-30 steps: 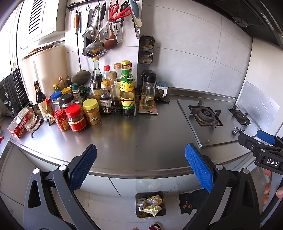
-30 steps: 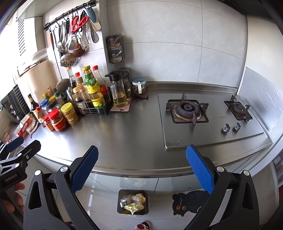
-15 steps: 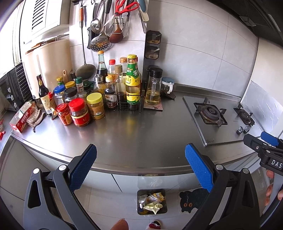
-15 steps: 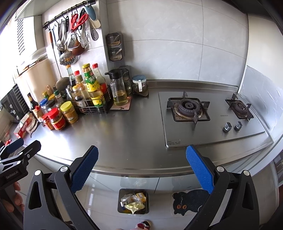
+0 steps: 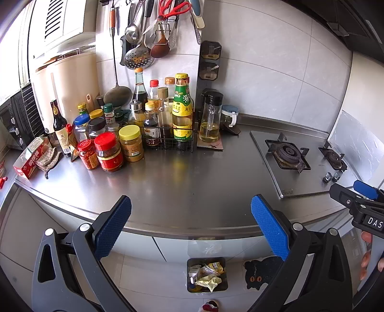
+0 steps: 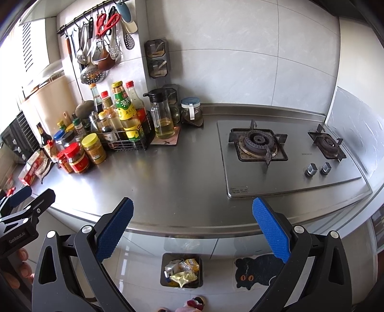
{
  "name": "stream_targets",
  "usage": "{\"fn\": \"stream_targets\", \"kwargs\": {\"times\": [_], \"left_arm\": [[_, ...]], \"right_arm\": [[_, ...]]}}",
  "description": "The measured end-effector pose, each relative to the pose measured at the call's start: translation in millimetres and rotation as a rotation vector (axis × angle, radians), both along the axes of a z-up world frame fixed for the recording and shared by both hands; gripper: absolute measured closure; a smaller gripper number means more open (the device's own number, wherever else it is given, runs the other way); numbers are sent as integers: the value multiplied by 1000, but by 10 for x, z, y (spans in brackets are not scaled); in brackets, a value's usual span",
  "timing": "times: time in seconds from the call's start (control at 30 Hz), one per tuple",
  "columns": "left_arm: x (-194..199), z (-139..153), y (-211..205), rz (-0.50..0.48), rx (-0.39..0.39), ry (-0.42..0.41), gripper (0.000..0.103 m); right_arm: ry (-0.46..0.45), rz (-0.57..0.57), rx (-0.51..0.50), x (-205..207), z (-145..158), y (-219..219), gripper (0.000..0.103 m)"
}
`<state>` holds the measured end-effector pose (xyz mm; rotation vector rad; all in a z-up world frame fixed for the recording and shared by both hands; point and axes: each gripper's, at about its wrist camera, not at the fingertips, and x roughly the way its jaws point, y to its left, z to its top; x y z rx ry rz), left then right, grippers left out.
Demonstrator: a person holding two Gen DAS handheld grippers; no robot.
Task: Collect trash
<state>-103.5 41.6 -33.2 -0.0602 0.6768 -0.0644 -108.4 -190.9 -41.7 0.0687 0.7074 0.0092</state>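
Down on the floor below the bench (image 5: 182, 187) edge sits the trash bin (image 5: 207, 274), a small dark square tub, and it holds crumpled wrappers (image 5: 207, 280), yellow and white, piled loosely inside. Right beside it on the tiles lies a black cat-shaped mat (image 5: 260, 272). Above that, the left gripper (image 5: 190, 230) hovers over the front lip of the steel bench, its blue pads (image 5: 112, 230) spread wide apart with nothing between them. The right gripper (image 6: 192, 230) hangs the same way, blue pads (image 6: 271, 230) splayed wide and gripping nothing, and from its camera the bin shows again (image 6: 181, 272), straight below the gap between the fingers. Each gripper peeks into the other's view at the frame edge: the right one at far right of the left camera, the left one at far left of the right camera. Up on the bench, a cluster of sauce bottles (image 5: 182, 108) stands in a wire rack (image 5: 168, 140) against the wall, with red-lidded jars (image 5: 108, 151) and a yellow-lidded jar (image 5: 130, 144) just in front. An oil dispenser (image 5: 210, 117) stands next to the rack. Over to the right, a two-burner gas hob (image 6: 283, 153) is set into the steel. Ladles and red scissors (image 5: 172, 12) hang on the wall rail.
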Motion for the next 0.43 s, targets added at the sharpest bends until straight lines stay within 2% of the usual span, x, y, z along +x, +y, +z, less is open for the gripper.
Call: {"fn": "stream_targets", "kwargs": {"times": [0.43], "left_arm": [[40,33,6,5,18,21,8]], "right_arm": [[4,3,-1,39,25,-14,3]]}}
